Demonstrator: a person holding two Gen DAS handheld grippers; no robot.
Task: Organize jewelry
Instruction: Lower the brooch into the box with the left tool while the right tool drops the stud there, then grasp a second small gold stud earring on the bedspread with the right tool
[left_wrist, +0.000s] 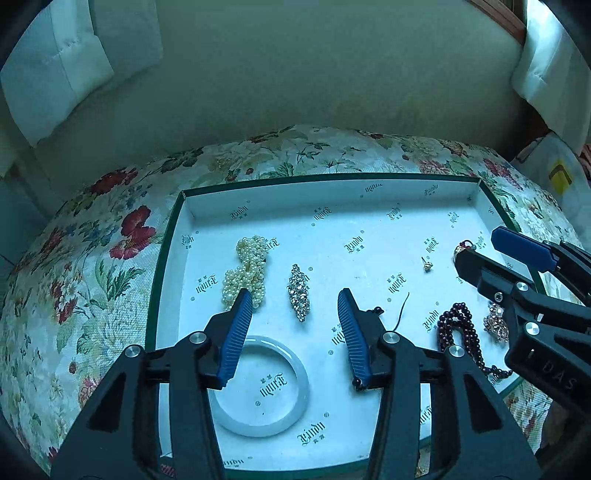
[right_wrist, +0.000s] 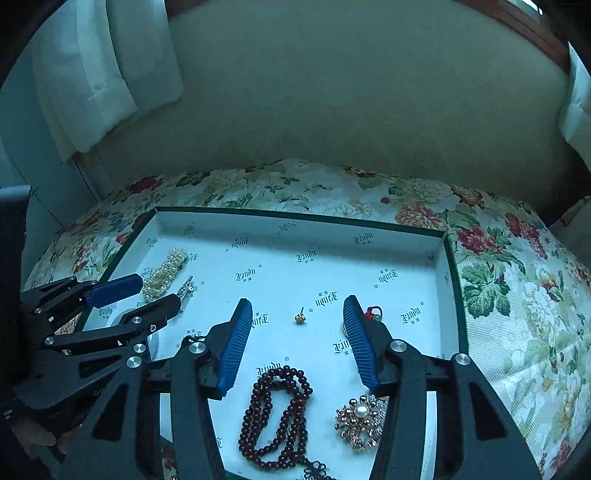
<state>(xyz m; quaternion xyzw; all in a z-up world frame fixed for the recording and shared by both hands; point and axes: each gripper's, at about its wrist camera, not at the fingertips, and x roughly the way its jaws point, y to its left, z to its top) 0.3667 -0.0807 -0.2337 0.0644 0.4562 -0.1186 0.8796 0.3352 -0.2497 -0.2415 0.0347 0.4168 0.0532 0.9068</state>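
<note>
A: Nearest the left camera, what lies in the tray (left_wrist: 173, 236)?

B: A white bangle (left_wrist: 260, 387) flat on the printed lining, under the left gripper (left_wrist: 295, 306), whose blue pads stand apart with nothing between them. Just past the tips lies a rhinestone clip (left_wrist: 298, 291), and to its left a heap of pearl strands (left_wrist: 247, 271).

A: And on the right side?

B: The right gripper (right_wrist: 297, 308) hangs with its jaws parted too, gripping nothing. Below it, closest to its camera, is a looped dark red bead necklace (right_wrist: 277, 417) with a gold brooch (right_wrist: 360, 421) set with a pearl just beside it. Between the fingertips, farther in, sits a small gold earring (right_wrist: 300, 317); a red-knotted charm (right_wrist: 373, 314) peeks out behind the right finger.

A: Beyond the tray?

B: It rests on a floral cushion (right_wrist: 498, 280); behind that, a plain pale backrest (left_wrist: 314, 66) and white pillows (left_wrist: 55, 70) at the sides.
</note>
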